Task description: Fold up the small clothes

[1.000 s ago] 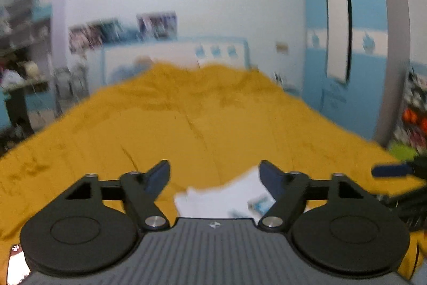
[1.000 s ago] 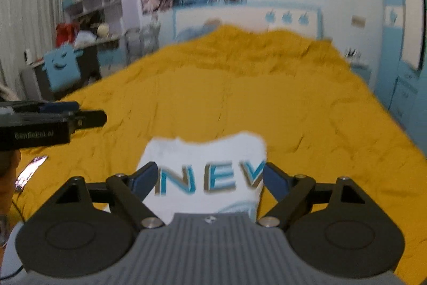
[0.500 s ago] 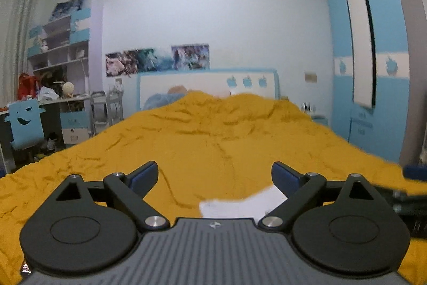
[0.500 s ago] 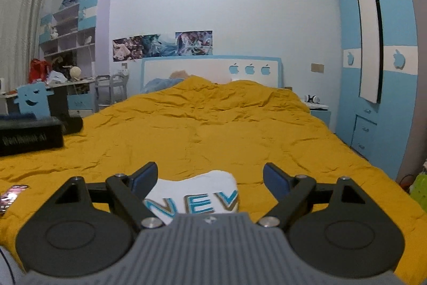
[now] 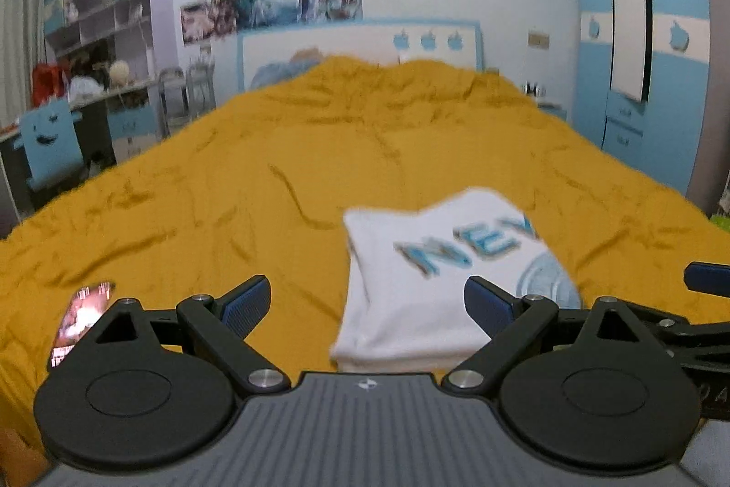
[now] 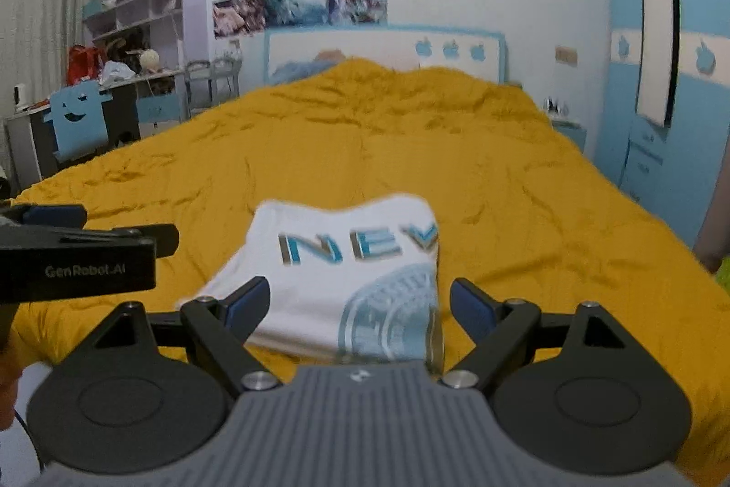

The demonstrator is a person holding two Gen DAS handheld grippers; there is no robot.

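A folded white T-shirt [image 5: 424, 295] with blue letters and a round blue print lies flat on the mustard bed cover [image 5: 319, 167]. My left gripper [image 5: 367, 295] hovers open over the shirt's near left edge, its fingers touching nothing. In the right wrist view the shirt [image 6: 346, 259] sits straight ahead, and my right gripper [image 6: 358, 293] stands open above its near edge, empty. The left gripper [image 6: 77, 254] shows at that view's left edge, beside the shirt. A blue fingertip [image 5: 702, 277] of the right gripper shows at the left view's right edge.
A phone [image 5: 82, 313] with a lit screen lies on the cover near the left. A desk with a blue chair [image 6: 77, 122] and shelves stand left of the bed. A blue wardrobe [image 6: 661, 76] stands on the right. The headboard [image 6: 388, 49] is at the far end.
Both views tipped up half a second ago and have come down again. The shirt now shows larger and fuller in both views. Both grippers stay open.
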